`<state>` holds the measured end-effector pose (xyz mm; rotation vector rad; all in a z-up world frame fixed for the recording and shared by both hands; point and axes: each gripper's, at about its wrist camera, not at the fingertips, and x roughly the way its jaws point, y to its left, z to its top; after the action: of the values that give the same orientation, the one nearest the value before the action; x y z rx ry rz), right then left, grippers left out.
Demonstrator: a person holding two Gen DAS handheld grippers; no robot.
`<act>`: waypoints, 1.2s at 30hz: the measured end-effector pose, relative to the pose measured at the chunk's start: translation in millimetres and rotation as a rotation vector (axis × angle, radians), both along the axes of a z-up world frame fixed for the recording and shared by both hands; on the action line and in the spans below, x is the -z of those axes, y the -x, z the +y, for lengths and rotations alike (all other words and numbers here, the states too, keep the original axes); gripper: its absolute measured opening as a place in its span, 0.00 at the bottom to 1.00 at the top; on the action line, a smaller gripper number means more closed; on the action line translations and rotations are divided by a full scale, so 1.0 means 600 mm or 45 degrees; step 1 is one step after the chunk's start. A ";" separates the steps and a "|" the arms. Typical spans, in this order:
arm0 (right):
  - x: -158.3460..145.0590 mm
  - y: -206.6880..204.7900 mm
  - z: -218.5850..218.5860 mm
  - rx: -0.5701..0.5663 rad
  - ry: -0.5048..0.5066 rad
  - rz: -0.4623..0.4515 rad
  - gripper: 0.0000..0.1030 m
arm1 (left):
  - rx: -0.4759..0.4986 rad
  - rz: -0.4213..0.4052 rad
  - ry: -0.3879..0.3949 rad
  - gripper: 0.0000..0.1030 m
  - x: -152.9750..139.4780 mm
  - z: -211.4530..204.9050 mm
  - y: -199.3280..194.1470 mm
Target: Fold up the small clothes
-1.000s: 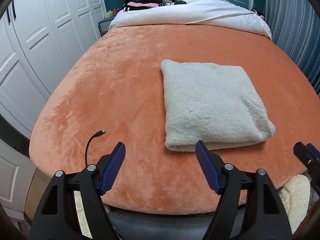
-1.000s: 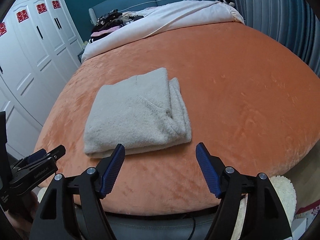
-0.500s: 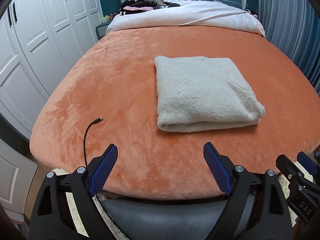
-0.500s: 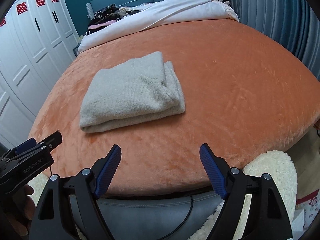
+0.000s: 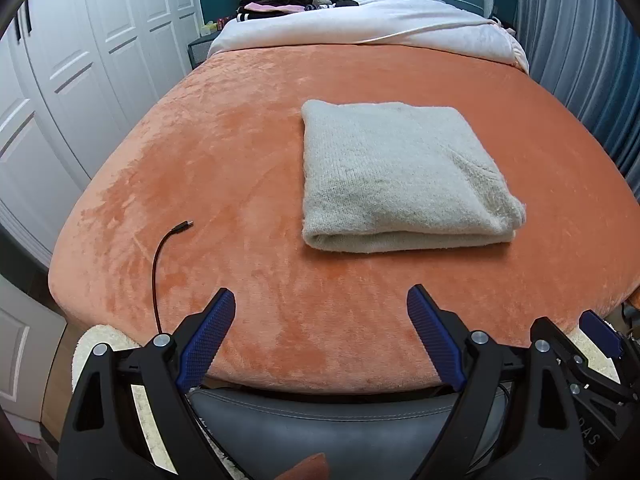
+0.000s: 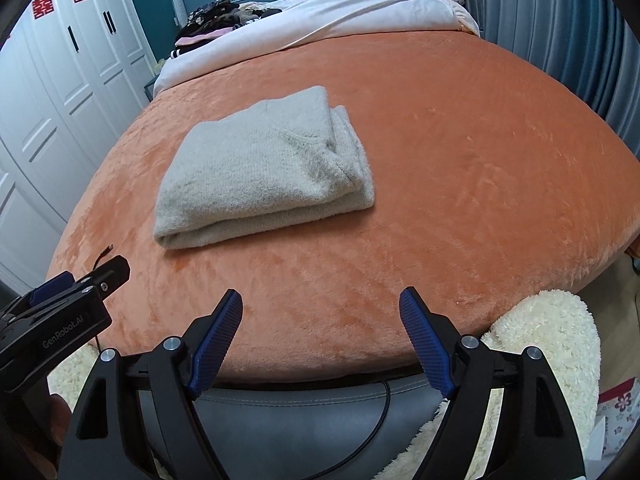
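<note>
Though the folded beige knit garment (image 5: 400,176) lay mid-frame, both spread, empty grippers (image 5: 320,336) (image 6: 321,338) risked snagging its loose layers.

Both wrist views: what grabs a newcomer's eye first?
The folded grey garment lying flat in the middle of the orange blanket. Next, both grippers, left and right, open and empty at the near edge. A black cable lies left of the garment.

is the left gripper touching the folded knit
Apart. The left wrist view shows bare orange blanket between the open left gripper and the folded knit.
</note>
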<state>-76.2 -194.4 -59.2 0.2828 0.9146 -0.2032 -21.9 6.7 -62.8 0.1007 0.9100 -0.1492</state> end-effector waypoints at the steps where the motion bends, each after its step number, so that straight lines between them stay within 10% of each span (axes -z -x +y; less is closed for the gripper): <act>1: 0.001 -0.002 -0.001 -0.002 -0.001 0.003 0.76 | 0.001 0.002 -0.001 0.83 0.001 -0.002 0.000; 36: -0.011 -0.052 0.000 -0.026 -0.013 0.016 0.76 | -0.028 0.075 -0.006 0.82 0.000 -0.002 -0.052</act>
<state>-44.7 -194.4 -52.7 0.2820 0.9312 -0.1812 9.4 5.3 -63.1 0.0908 0.9702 -0.1305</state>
